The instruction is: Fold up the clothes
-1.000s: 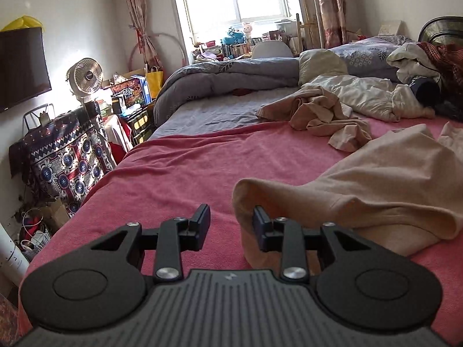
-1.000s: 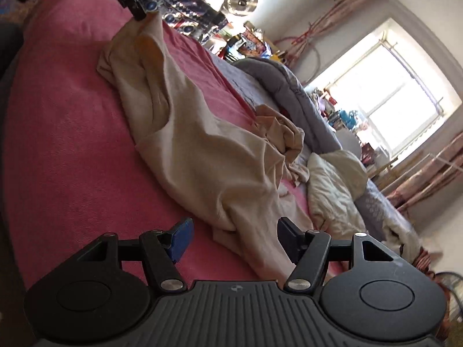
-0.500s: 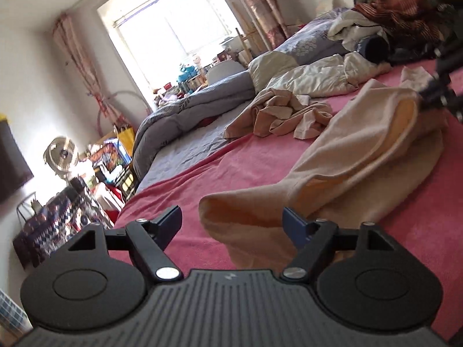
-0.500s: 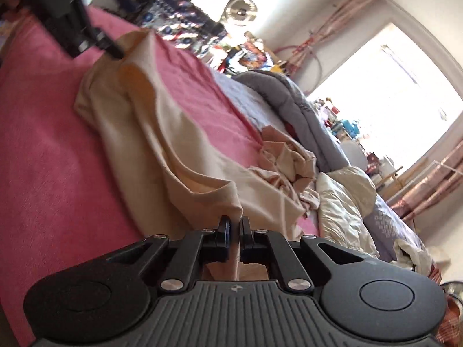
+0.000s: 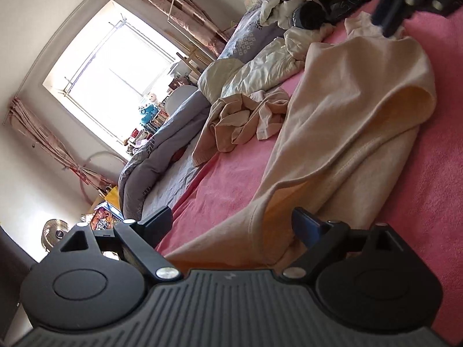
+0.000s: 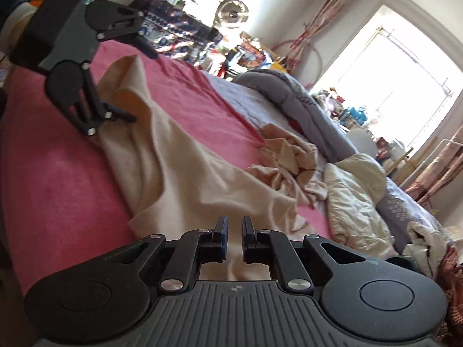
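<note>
Bed (image 5: pixel 434 190): pink blanket across the near part, grey quilt (image 5: pixel 162 156) bunched toward the window.
Beige garment (image 5: pixel 341 121): lying stretched over the pink blanket between my two tools, one end at each.
Crumpled clothes (image 5: pixel 243 121): small tan heap just beyond the garment, touching its edge.
Left tool (image 5: pixel 231 225): jaws wide and opening; garment hem lies between them, pads not pressing on it.
Right tool (image 6: pixel 233 232): jaws narrow, opening slightly; beige cloth runs between the fingers, pinched there.
</note>
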Motion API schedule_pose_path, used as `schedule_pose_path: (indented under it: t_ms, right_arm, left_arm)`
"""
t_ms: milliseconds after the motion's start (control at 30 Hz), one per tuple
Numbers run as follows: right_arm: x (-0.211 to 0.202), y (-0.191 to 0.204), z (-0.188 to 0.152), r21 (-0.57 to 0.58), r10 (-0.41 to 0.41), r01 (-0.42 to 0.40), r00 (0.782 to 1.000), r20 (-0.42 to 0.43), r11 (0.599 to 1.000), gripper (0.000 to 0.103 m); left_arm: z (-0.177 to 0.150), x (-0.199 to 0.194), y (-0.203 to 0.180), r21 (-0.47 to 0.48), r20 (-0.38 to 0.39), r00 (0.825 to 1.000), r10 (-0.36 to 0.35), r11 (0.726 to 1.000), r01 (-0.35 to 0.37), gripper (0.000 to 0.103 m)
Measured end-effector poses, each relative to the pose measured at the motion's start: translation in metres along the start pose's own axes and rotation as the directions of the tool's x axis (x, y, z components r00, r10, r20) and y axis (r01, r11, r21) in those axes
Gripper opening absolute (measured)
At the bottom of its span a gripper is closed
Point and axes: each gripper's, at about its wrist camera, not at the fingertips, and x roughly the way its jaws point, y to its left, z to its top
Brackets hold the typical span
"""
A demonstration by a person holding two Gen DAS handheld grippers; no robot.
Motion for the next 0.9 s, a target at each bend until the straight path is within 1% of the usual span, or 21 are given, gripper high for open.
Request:
schedule_pose_path:
  t_ms: [33,67,100,133,167,200,267,300,367,400,433,467,533,567,667,733,800,867,900]
  right_arm:
    - [-0.001,0.008,-0.002,-0.019,0.029,-0.029,1.000,-0.005,0.999,0.023]
    - [0.000,0.017,-0.004,-0.046,0.047,-0.047,0.999,-0.015,0.998,0.030]
    - [0.002,0.027,-0.006,-0.078,0.057,-0.058,0.998,-0.022,0.995,0.043]
    - [0.005,0.035,-0.007,-0.106,0.063,-0.065,0.998,-0.025,0.992,0.053]
    - [0.010,0.045,-0.007,-0.137,0.067,-0.070,0.997,-0.027,0.988,0.057]
    - [0.015,0.053,-0.007,-0.164,0.054,-0.058,0.998,-0.024,0.985,0.061]
    - [0.023,0.061,-0.005,-0.177,0.020,-0.022,1.000,-0.013,0.984,0.061]
    - [0.025,0.061,-0.003,-0.163,0.020,-0.022,1.000,-0.013,0.986,0.061]
    - [0.027,0.056,0.002,-0.141,0.016,-0.016,1.000,0.001,0.990,0.060]
    - [0.026,0.052,0.004,-0.128,0.003,-0.002,1.000,0.011,0.992,0.058]
    - [0.026,0.048,0.006,-0.116,-0.010,0.013,1.000,0.021,0.993,0.052]
    - [0.024,0.044,0.008,-0.101,-0.026,0.029,0.999,0.029,0.995,0.050]
    - [0.021,0.034,0.009,-0.075,-0.067,0.070,0.997,0.041,0.995,0.049]
    - [0.021,0.031,0.009,-0.080,-0.079,0.081,0.996,0.034,0.993,0.049]
    - [0.027,0.030,0.001,-0.131,-0.072,0.071,0.997,-0.010,0.989,0.049]
    - [0.030,0.033,-0.004,-0.142,-0.025,0.020,0.999,-0.036,0.990,0.049]
    - [0.034,0.039,-0.007,-0.155,-0.016,0.009,0.999,-0.043,0.988,0.049]
    - [0.041,0.040,-0.005,-0.135,-0.026,0.020,0.999,-0.040,0.991,0.049]
    - [0.045,0.039,-0.003,-0.109,-0.035,0.031,0.999,-0.038,0.994,0.045]
  left_arm:
    - [-0.001,-0.001,0.001,-0.011,-0.002,1.000,0.000,1.000,-0.001,0.092]
    - [-0.003,-0.002,0.001,-0.022,-0.006,1.000,0.001,1.000,-0.002,0.092]
    - [-0.005,-0.002,0.002,-0.026,-0.014,1.000,0.005,1.000,-0.005,0.092]
    - [-0.006,-0.002,0.001,-0.029,-0.021,1.000,0.007,1.000,-0.007,0.092]
    - [-0.007,-0.002,0.002,-0.032,-0.026,1.000,0.006,0.999,-0.007,0.092]
    - [-0.009,-0.003,0.003,-0.035,-0.030,1.000,0.005,0.999,-0.006,0.092]
    - [-0.009,-0.009,0.004,-0.031,-0.022,1.000,-0.007,1.000,0.006,0.092]
    - [-0.009,-0.011,0.004,-0.025,-0.015,1.000,-0.013,1.000,0.012,0.092]
    - [-0.009,-0.016,0.002,-0.006,0.000,1.000,-0.021,1.000,0.021,0.097]
    - [-0.010,-0.019,0.001,0.007,0.009,1.000,-0.024,1.000,0.024,0.098]
    - [-0.010,-0.020,0.001,0.016,0.016,0.999,-0.028,1.000,0.027,0.098]
    - [-0.011,-0.020,0.000,0.026,0.020,0.999,-0.031,0.999,0.031,0.098]
    - [-0.013,-0.018,-0.002,0.049,0.023,0.999,-0.036,0.998,0.034,0.098]
    - [-0.013,-0.017,-0.003,0.062,0.024,0.999,-0.038,0.997,0.037,0.098]
    - [-0.015,-0.011,-0.005,0.109,0.025,0.998,-0.063,0.992,0.060,0.098]
    - [-0.015,-0.007,-0.007,0.143,0.028,0.996,-0.082,0.987,0.077,0.098]
    - [-0.015,-0.001,-0.008,0.162,0.026,0.995,-0.094,0.983,0.088,0.098]
    - [-0.013,0.006,-0.008,0.164,0.017,0.996,-0.088,0.983,0.084,0.099]
    - [-0.010,0.008,-0.007,0.156,0.017,0.997,-0.071,0.986,0.067,0.099]
